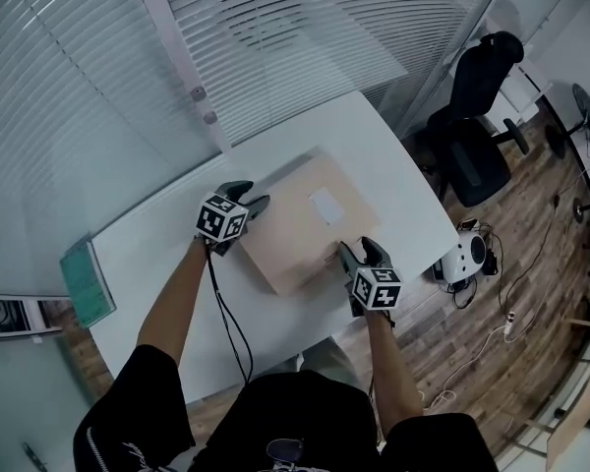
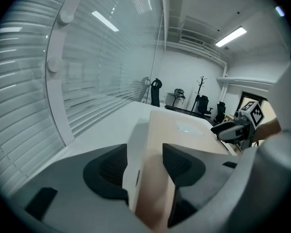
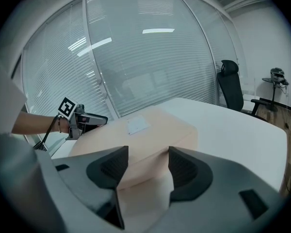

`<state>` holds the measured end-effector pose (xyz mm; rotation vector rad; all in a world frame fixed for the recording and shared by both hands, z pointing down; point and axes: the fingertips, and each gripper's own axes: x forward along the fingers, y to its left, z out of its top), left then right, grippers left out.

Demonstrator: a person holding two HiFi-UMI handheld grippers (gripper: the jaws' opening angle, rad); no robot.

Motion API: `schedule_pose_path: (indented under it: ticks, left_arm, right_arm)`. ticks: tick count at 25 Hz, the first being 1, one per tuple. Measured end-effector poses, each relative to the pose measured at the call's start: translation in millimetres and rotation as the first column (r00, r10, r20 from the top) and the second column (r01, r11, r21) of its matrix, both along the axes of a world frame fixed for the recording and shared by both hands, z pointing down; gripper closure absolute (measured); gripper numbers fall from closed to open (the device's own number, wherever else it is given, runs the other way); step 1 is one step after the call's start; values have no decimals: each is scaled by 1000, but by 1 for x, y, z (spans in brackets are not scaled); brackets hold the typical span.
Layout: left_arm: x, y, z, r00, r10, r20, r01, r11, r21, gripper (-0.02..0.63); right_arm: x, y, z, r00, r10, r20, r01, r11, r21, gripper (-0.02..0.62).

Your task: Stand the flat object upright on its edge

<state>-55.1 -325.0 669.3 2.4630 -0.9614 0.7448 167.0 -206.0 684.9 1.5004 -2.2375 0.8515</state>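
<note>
On white table (image 1: pixel 157 254) nr blinds (image 1: pixel 275 37): box (image 1: pixel 305 219)

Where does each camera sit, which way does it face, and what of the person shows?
Head view: on the person's head, facing steeply down at the flat beige cardboard box on the white table; both forearms, left gripper and right gripper show.
Left gripper view: on the left gripper, facing along its open jaws over the box's edge to the right gripper.
Right gripper view: on the right gripper, facing over the box's corner to the left gripper and window blinds.
Both gripper views share the box's white label.
</note>
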Motion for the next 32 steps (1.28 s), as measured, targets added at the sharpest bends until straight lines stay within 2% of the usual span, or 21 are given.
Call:
schedule_pose_path:
  ticks: [8, 12, 19, 22, 25, 32]
  left_arm:
    - [8, -10, -13, 991, 98, 95, -102, 994, 34, 370]
    - [19, -12, -9, 984, 143, 105, -143, 990, -7, 365]
    - [26, -20, 0, 994, 113, -11, -113, 981, -160, 365]
    - [30, -17, 1, 991, 118, -58, -128, 970, -207, 409]
    - [34, -12, 3, 990, 126, -66, -137, 966, -220, 454]
    - [32, -6, 6, 992, 112, -64, -125, 961, -249, 456]
  right_arm:
    - [1, -3, -5, 1000, 2, 16, -2, 1000, -10, 335]
    - [3, -3, -3, 999, 4, 46, -3, 1000, -28, 322]
    - [5, -11, -3, 998, -1, 67, 4, 999, -40, 321]
    - [7, -15, -3, 998, -1, 69, 3, 999, -41, 321]
    - [9, -18, 1, 998, 1, 67, 2, 999, -42, 321]
    - [15, -33, 3, 998, 1, 62, 2, 999, -48, 321]
